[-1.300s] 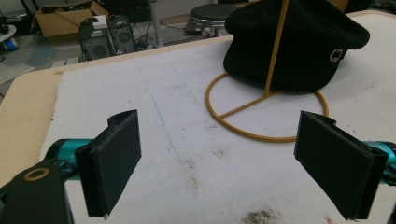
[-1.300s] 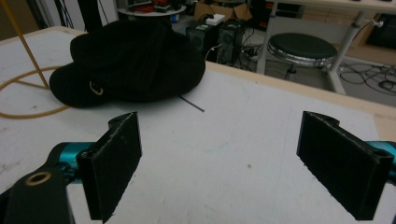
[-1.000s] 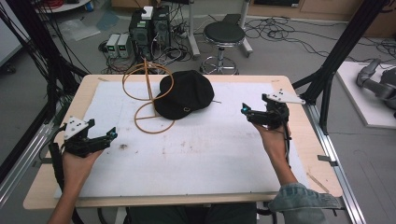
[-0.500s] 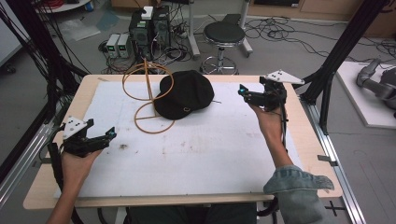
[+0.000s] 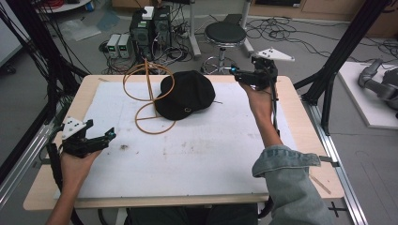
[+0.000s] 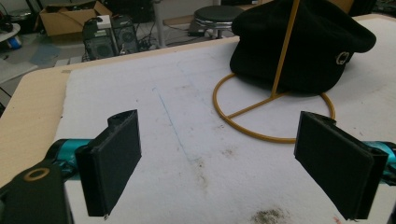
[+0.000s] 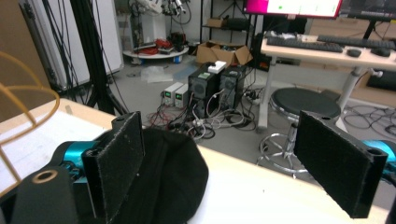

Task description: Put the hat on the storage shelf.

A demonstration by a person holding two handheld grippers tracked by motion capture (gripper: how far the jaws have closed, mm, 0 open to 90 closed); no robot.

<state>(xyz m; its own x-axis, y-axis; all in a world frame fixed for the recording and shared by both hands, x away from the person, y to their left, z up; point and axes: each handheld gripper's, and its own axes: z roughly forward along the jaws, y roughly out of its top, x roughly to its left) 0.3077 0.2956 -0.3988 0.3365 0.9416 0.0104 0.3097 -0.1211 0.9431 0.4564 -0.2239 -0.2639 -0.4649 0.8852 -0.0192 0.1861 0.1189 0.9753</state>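
A black cap [image 5: 185,96] with a small metal emblem lies at the far middle of the white mat, leaning against a golden wire hat stand [image 5: 148,96]. My right gripper [image 5: 236,74] is raised just right of the cap near the table's far edge, open with nothing in it. In the right gripper view the cap [image 7: 175,179] sits low between the spread jaws of my right gripper [image 7: 219,140]. My left gripper [image 5: 107,137] rests open at the mat's left edge. Its own view shows my left gripper [image 6: 219,144] empty, with the cap [image 6: 303,42] and the stand's ring base [image 6: 273,112] ahead.
The white mat [image 5: 187,154] covers most of the wooden table [image 5: 300,108]. Beyond the far edge stand a black stool [image 5: 225,35], computer boxes [image 5: 150,26] and loose cables on the floor. A dark frame post [image 5: 345,51] rises at the right.
My right gripper has moved away from the person toward the table's far edge, ending raised beside the cap's right side. The left gripper, cap and stand have stayed put.
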